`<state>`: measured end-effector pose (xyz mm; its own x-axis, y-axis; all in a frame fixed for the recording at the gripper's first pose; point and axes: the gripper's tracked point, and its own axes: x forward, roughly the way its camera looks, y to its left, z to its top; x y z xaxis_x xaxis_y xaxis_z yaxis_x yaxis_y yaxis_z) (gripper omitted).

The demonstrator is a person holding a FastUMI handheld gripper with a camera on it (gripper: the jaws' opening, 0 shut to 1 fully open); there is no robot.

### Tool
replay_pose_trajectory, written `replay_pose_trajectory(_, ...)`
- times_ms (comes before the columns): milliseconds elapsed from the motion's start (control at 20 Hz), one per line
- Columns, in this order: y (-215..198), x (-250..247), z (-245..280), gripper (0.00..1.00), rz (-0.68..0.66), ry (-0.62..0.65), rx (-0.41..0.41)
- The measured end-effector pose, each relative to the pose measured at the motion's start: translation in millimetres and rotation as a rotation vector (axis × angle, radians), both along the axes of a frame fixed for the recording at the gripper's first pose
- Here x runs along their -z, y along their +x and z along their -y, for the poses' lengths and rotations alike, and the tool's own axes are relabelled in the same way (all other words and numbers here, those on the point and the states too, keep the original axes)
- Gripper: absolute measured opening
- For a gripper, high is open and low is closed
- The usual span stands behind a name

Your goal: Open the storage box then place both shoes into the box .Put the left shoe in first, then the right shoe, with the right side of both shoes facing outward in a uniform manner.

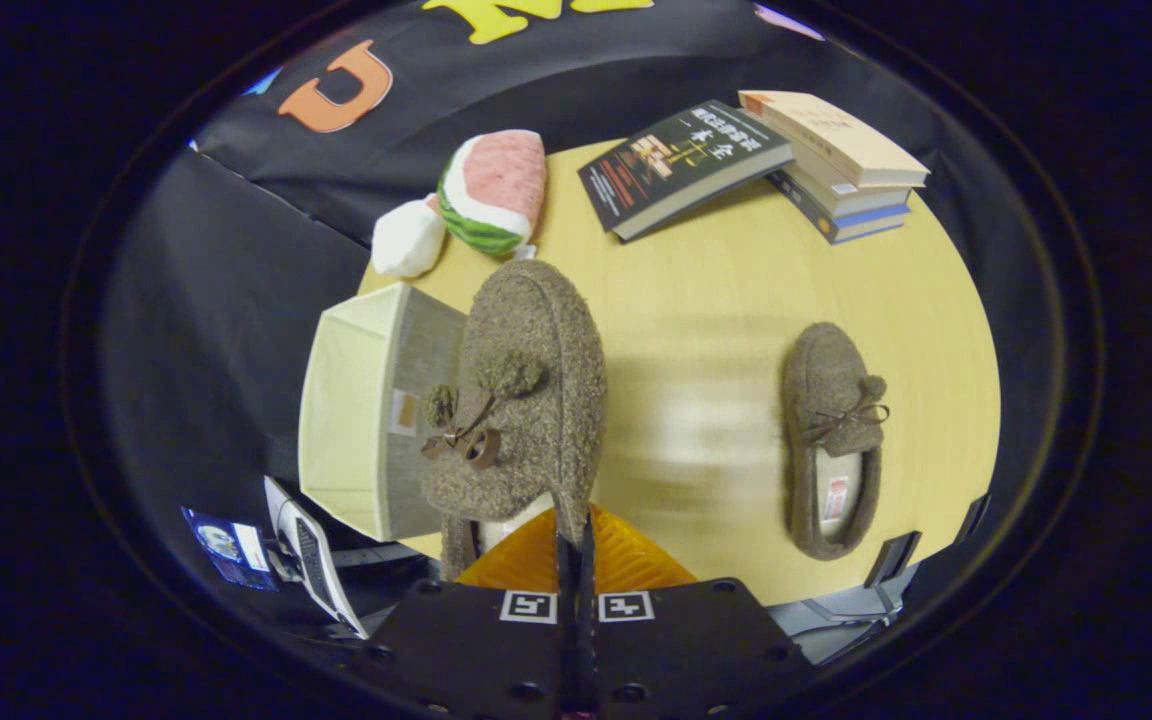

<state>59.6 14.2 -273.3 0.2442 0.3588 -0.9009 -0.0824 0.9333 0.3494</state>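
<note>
A: What covers the held shoe (pixel 526 400)?
B: Coarse, fuzzy woven cloth, matt, with pompoms and a smooth ribbon bow; the shoe clamped between the fingers (pixel 576 560). The second shoe (pixel 833 440) shows the same nap and a pale fleecy lining.
A: And the storage box (pixel 361 410)?
B: Matt fabric panels, cream outside, grey inside.
A: The worktop (pixel 736 300)?
B: Smooth pale wood-look laminate with a soft sheen. The books (pixel 681 165) have paper covers; the watermelon toy (pixel 491 190) is plush.

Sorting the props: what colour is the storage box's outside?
Pale cream-yellow, seen in the gripper view; the storage box sits beside the held shoe.
</note>
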Motion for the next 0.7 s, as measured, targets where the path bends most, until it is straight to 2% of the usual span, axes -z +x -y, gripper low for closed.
replay_pose_trajectory(150,-0.6,-35.9,-52.5,0.01,0.033,0.049,-0.025)
replay_pose_trajectory(300,2.3,-50.6,-104.8,0.0,0.05,0.055,-0.047)
replay_pose_trajectory(500,12.6,-44.1,-174.1,0.0,0.068,0.042,-0.046)
replay_pose_trajectory(700,17.8,-13.9,-233.5,0.0,0.028,0.041,-0.022)
